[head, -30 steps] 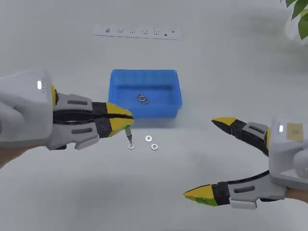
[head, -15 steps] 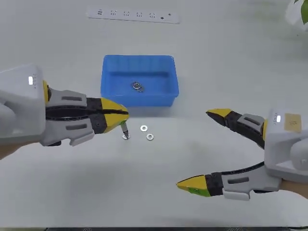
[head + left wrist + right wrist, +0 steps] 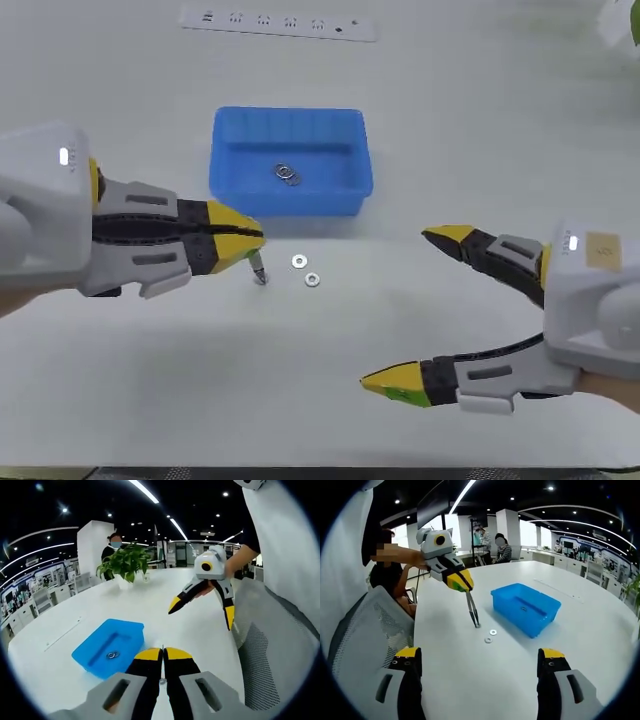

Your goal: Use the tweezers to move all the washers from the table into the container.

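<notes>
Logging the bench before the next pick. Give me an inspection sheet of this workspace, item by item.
Surface: white table.
Job's things: blue container with washers inside; two loose washers on the table in front of it; tweezers with tips down beside them. Cannot tell whether the tips hold a washer.
Clutter: power strip beyond the container.
Grippers: left claw shut on the tweezers; right claw open, holding nothing.
Cables: nothing seen.
Surroundings: potted plant, mesh chair, people in the background.
</notes>
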`<state>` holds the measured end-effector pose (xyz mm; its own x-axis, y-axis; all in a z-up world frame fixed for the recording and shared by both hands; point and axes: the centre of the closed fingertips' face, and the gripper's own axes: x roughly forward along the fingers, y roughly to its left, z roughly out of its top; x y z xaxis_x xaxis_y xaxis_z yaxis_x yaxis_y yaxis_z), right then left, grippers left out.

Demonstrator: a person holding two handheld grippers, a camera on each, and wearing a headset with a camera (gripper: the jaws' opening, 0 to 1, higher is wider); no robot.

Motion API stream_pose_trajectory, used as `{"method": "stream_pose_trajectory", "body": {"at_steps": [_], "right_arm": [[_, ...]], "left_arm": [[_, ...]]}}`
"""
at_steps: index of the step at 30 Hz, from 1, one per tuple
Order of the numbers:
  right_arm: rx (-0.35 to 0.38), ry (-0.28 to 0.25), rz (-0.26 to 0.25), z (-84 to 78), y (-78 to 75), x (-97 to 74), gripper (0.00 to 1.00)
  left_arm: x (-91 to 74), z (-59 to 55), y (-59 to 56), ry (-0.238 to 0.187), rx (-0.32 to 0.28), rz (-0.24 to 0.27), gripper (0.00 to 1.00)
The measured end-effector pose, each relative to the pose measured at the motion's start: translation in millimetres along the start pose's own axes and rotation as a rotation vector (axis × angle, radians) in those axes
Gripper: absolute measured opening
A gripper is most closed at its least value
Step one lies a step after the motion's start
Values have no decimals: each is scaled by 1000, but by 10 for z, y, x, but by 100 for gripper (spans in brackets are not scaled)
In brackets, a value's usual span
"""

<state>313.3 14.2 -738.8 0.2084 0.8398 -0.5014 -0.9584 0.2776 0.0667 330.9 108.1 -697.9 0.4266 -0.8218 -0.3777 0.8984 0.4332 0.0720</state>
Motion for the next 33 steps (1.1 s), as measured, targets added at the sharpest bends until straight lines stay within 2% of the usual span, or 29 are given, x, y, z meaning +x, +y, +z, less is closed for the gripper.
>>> {"method": "stream_pose_trajectory", "body": {"at_steps": [8,10,15,18,21,27,31,33], "right_arm": [[3,-4,3,13,11,15,96],[6,-5,1,11,2,7,96],[11,0,-3,-6,-15,-4,95],[17,-12,1,33,-8,23,95],[1,-20,32,117,30,134,93],[-74,-45,161,409,191,487,87],[-111,-32,227,509,251,695,80],[-105,-36,263,540,283,779,75]], "left_arm": [[5,12,12,-7,-13,6,5],[18,-23,-1,10,2,3,5],[22,-8,-9,4,-3,-6,5],[25,-13,-6,18,6,-14,5],[27,-16,-32,32,1,-33,5],[30,-18,-71,39,-15,-54,5],[28,-24,-58,45,-14,-52,5],[31,-24,-51,47,-14,-51,5]]}}
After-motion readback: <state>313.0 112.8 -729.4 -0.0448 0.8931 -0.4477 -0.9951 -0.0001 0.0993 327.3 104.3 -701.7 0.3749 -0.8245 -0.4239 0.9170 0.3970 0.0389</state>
